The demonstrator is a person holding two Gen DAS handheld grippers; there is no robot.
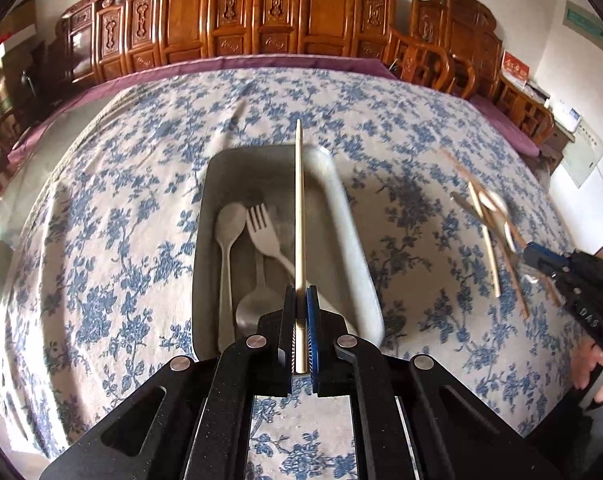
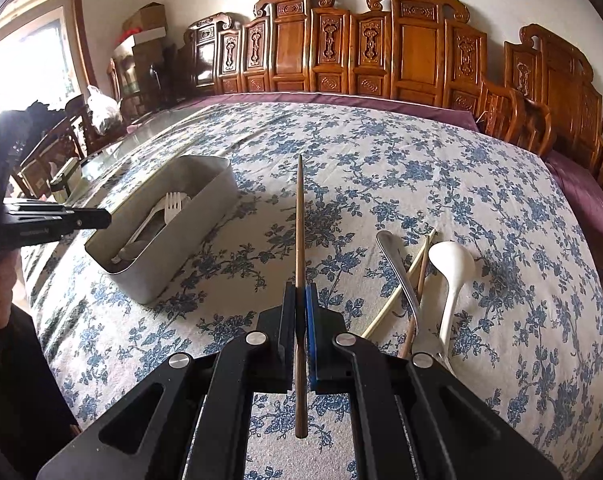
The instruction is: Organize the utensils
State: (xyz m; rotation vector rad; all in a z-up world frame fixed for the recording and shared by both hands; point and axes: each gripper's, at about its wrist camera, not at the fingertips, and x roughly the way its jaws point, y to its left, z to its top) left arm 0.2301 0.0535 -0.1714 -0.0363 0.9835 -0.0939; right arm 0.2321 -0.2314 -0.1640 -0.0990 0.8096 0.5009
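The pale chopstick (image 1: 299,216) is pinched upright in the closed fingers of the left gripper (image 1: 300,320), its long free end reaching out over the grey bin (image 1: 353,240). That bin sits on the bench, which is covered by a blue-flowered cloth (image 1: 121,200), and already holds a white spoon (image 1: 227,236), a white fork (image 1: 263,232) and a metal spoon (image 1: 257,304).

The likeliest slip here: the grip is near 1 end of the chopstick, so on release the far tip may tip across the bin's far rim and leave the stick bridging the wall or sliding out onto the cloth. Lowering it flatter and nearer the bin floor first should prevent that.

The right gripper (image 2: 300,304) is likewise closed, on a darker brown chopstick (image 2: 299,240), and hangs above the cloth well apart from the bin. Both sticks are long; if the 2 hands converge on the bin together, the sticks or the tools could knock each other and twist a stick in its pinch.

Beside the right gripper lie the leftovers: a white ladle-shaped spoon (image 2: 453,280), a metal utensil (image 2: 397,268), a pale chopstick (image 2: 397,292) and a brown one (image 2: 417,292), crossing and touching. A careless return could scatter that pile.
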